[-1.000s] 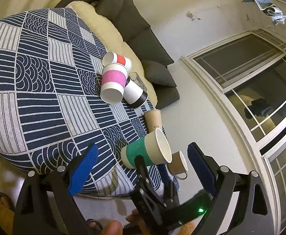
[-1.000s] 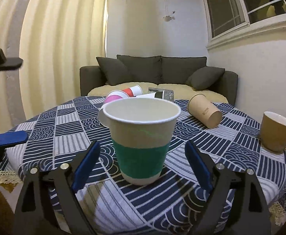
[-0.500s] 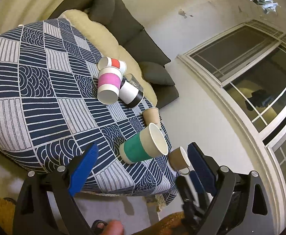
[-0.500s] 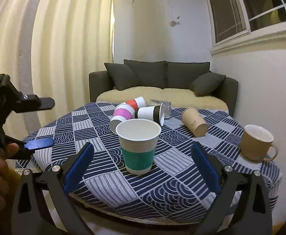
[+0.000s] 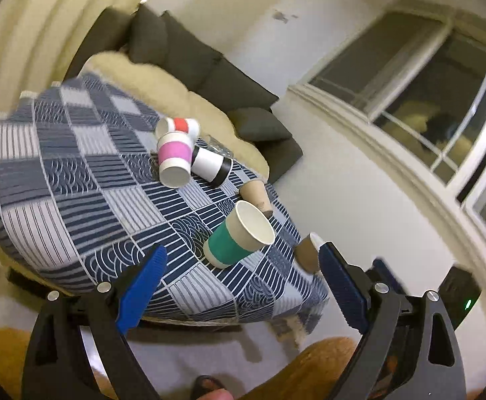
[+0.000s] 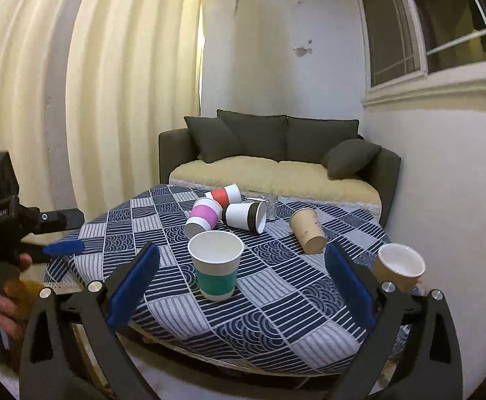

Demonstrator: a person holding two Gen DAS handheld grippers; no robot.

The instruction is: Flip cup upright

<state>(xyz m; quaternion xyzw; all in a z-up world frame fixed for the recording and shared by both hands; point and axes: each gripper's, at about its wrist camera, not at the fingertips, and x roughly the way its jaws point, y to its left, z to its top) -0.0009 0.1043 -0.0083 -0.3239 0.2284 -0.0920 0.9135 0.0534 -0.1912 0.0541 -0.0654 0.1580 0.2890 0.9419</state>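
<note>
— Standing mouth-up near the front edge of the table [image 6: 313, 340], is that the green-banded cup [image 6: 217, 269]?

— Yes, upright on the patterned cloth, nothing touching it. At far left the left gripper [image 6: 63, 247] hangs off the table's left edge; its own camera shows its blue pads spread wide and empty.

— Behind the cup?

— A pink cup [image 6: 201, 217], a red-banded cup [image 6: 223, 194] and a black-banded cup [image 6: 244, 216] lie clustered toward the back edge. Rightward, a brown paper cup [image 6: 307, 230] lies on its side, then a tan mug [image 6: 399, 267] stands at the right edge.

— The right gripper [image 6: 242, 285]?

— Spread wide before the front edge, holding nothing.
</note>
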